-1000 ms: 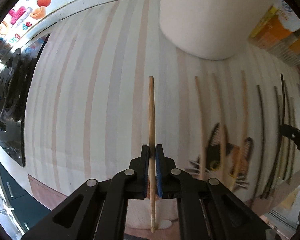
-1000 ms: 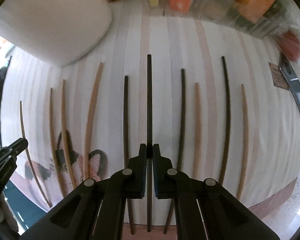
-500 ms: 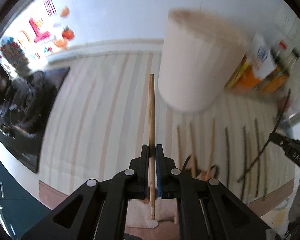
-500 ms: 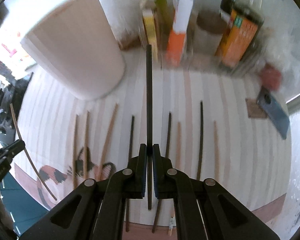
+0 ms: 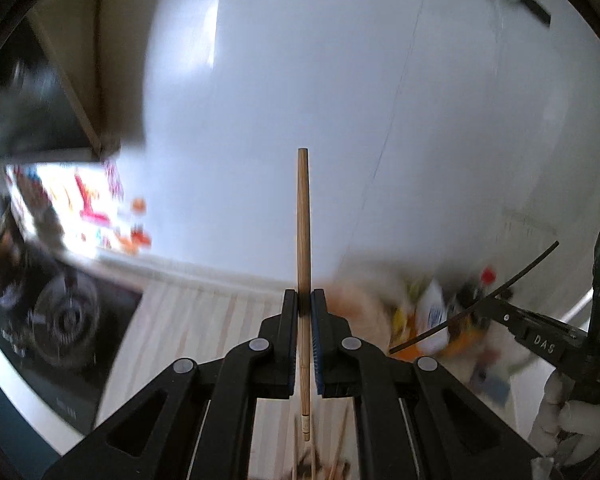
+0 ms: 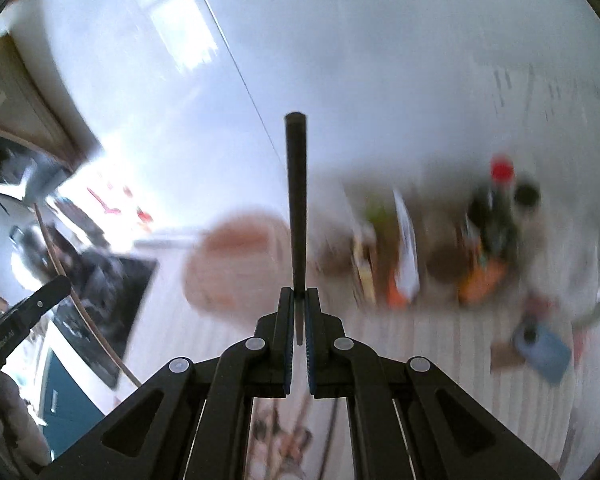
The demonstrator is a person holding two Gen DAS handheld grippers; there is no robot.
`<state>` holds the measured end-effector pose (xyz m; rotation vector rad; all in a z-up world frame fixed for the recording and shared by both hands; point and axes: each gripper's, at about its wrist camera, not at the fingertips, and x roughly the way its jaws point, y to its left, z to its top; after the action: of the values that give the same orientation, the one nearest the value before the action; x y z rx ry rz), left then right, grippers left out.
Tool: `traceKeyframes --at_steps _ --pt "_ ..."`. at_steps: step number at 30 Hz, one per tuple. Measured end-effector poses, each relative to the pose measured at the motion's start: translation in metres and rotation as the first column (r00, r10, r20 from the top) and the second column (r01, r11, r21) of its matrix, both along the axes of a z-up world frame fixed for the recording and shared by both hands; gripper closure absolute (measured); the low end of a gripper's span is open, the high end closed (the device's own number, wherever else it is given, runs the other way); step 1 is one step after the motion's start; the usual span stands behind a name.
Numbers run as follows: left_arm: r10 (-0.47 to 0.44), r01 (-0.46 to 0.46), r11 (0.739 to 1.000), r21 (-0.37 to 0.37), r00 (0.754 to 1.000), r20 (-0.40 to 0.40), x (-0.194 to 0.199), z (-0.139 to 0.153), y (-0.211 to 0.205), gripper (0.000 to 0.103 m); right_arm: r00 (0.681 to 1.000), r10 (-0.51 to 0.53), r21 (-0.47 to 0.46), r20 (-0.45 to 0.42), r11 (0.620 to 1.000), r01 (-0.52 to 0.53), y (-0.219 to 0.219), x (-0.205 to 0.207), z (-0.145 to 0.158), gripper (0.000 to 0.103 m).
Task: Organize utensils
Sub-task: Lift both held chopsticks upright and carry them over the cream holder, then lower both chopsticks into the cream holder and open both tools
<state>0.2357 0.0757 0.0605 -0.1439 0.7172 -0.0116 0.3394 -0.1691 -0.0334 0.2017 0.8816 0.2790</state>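
My left gripper is shut on a light wooden chopstick, held high and pointing up toward the white wall. My right gripper is shut on a black chopstick, also raised and pointing up. The right gripper with its black chopstick shows at the right of the left wrist view. The left gripper and its wooden chopstick show at the left of the right wrist view. A blurred beige round container stands on the striped counter. Several chopsticks lie below on the counter.
A black stove is at the left. Bottles and packets stand along the back wall. A blue object lies at the right of the counter. A dark hood and cabinet hang at upper left.
Both grippers have lifted their chopsticks off the counter and tilted upward. The views now face the wall instead of the counter. Both grips stay shut.
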Motion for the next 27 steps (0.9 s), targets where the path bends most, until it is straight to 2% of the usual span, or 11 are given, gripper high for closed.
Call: traceKeyframes --at_steps 4,8,17,27 --pt "0.017 -0.018 1.0 0.012 0.999 0.042 0.04 0.014 0.001 0.099 0.997 0.026 -0.02 0.067 0.999 -0.025 0.01 0.038 0.039 0.098" --pt "0.032 -0.032 0.999 -0.007 0.999 0.04 0.08 0.002 -0.001 0.099 0.996 0.078 -0.03 0.043 0.997 -0.077 0.027 0.07 0.049 0.098" --pt "0.043 -0.044 0.999 -0.023 0.999 -0.025 0.136 -0.047 -0.001 0.099 0.985 0.15 -0.055 -0.085 0.986 -0.155 0.048 0.108 0.022 0.098" --pt "0.014 -0.016 1.0 -0.019 0.995 -0.101 0.154 -0.08 -0.005 0.099 0.97 0.175 -0.047 -0.171 0.982 -0.185 0.045 0.119 0.003 0.098"
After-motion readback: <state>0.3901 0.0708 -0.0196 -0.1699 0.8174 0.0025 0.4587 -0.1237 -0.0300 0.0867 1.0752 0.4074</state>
